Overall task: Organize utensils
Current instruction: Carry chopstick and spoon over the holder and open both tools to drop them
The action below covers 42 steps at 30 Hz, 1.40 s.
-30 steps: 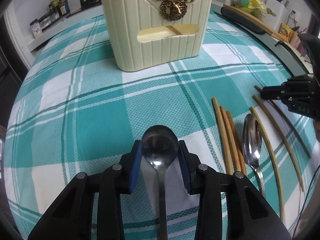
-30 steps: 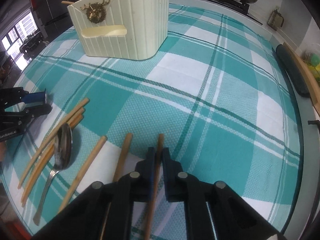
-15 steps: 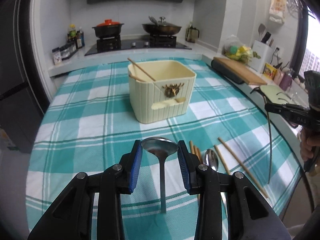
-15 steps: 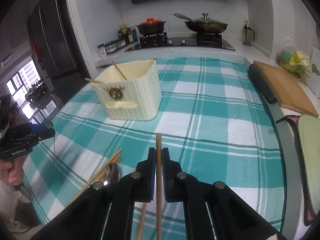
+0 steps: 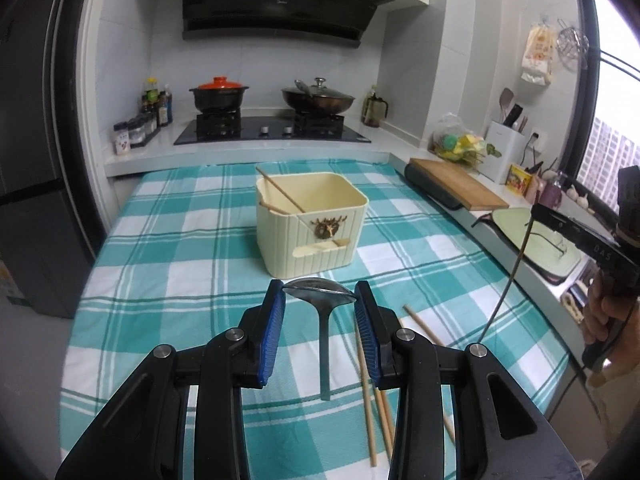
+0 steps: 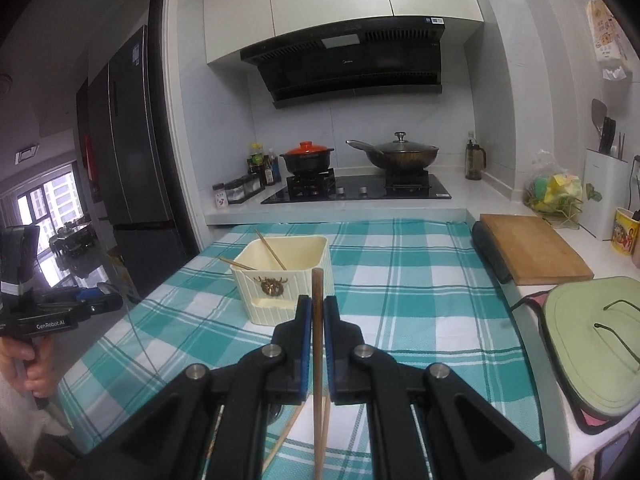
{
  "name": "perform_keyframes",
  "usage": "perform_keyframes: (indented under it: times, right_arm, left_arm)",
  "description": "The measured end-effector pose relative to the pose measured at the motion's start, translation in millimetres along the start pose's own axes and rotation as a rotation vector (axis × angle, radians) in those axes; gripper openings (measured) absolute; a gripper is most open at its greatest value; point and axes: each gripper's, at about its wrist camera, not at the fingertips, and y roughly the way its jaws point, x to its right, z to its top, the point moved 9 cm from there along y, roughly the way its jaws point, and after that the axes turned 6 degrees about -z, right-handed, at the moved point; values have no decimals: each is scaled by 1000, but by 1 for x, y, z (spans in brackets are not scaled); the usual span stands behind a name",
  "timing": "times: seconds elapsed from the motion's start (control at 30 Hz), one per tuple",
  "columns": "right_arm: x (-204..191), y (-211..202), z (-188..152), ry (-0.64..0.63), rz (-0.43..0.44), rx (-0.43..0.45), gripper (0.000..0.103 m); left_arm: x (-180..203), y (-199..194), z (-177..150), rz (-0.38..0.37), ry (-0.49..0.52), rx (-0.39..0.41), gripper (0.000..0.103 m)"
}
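My left gripper (image 5: 319, 300) is shut on a metal spoon (image 5: 323, 332) by its bowl, held high above the table with the handle hanging down. My right gripper (image 6: 317, 312) is shut on a wooden chopstick (image 6: 317, 360), also lifted, and shows at the right of the left wrist view (image 5: 560, 226). The cream utensil holder (image 5: 310, 222) stands mid-table with two chopsticks leaning inside it; it shows in the right wrist view too (image 6: 285, 276). Several loose chopsticks (image 5: 370, 392) lie on the cloth below my left gripper.
The table has a teal checked cloth (image 5: 180, 264). A stove with a red-lidded pot (image 5: 218, 94) and a wok (image 5: 318, 96) is behind it. A cutting board (image 6: 532, 254) and a green mat (image 6: 588, 336) lie on the right counter. A fridge (image 6: 132, 168) stands left.
Both grippers have risen well above the table and tilted up, carrying the spoon and the chopstick. The holder now looks farther away and the stove wall is in view.
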Motion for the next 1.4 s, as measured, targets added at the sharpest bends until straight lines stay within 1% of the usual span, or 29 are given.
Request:
perform_keyframes:
  times: [0.17,0.27,0.37,0.47,0.57,0.67,0.77,0.87,0.97,1.07,1.1,1.17,1.23,1.3,1.4]
  right_arm:
    - [-6,5,11,-3,8,21,6]
    - [-10,12,22,0,15,24,6]
    - [-14,24,41,-2,29,31,6]
    - [-21,35,70,-19,39,63,6]
    - [-31,46,105,-37,47,115,6]
    - [-44,63,139,-42,78,162,6]
    - [-60,82,164,-61,99,205,6]
    - [-70,106,179,-80,96,257,6]
    - [-72,137,179,-96,63,279,6]
    - [-70,179,163,-92,48,194,6]
    - [-68,195,154,-86,54,146,6]
    - [-64,222,139,-73,39,57,6]
    - [-60,245,120,-59,49,-35,6]
    - [-57,261,106,-48,44,-93,6]
    - [-52,276,91,-29,40,-143,7]
  left_arm:
    - [-6,-2,11,-13,-28,-8,36]
    - [-10,-3,30,-31,-40,-2,36]
    - [-13,-7,63,-43,-39,30,36]
    - [-15,-9,104,-49,-32,72,36]
    - [-21,-2,146,-13,-18,124,36]
    - [-32,14,184,-4,-56,167,36]
    - [-46,39,211,21,-105,205,36]
    - [-59,71,219,35,-148,200,36]
    - [-67,111,210,51,-163,143,36]
    - [-73,150,189,64,-168,60,36]
    - [-75,162,181,65,-170,30,36]
    - [-78,182,166,66,-174,-25,36]
    - [-80,198,153,75,-173,-69,36]
    - [-81,210,143,85,-177,-105,36]
    - [-83,221,132,101,-199,-148,37]
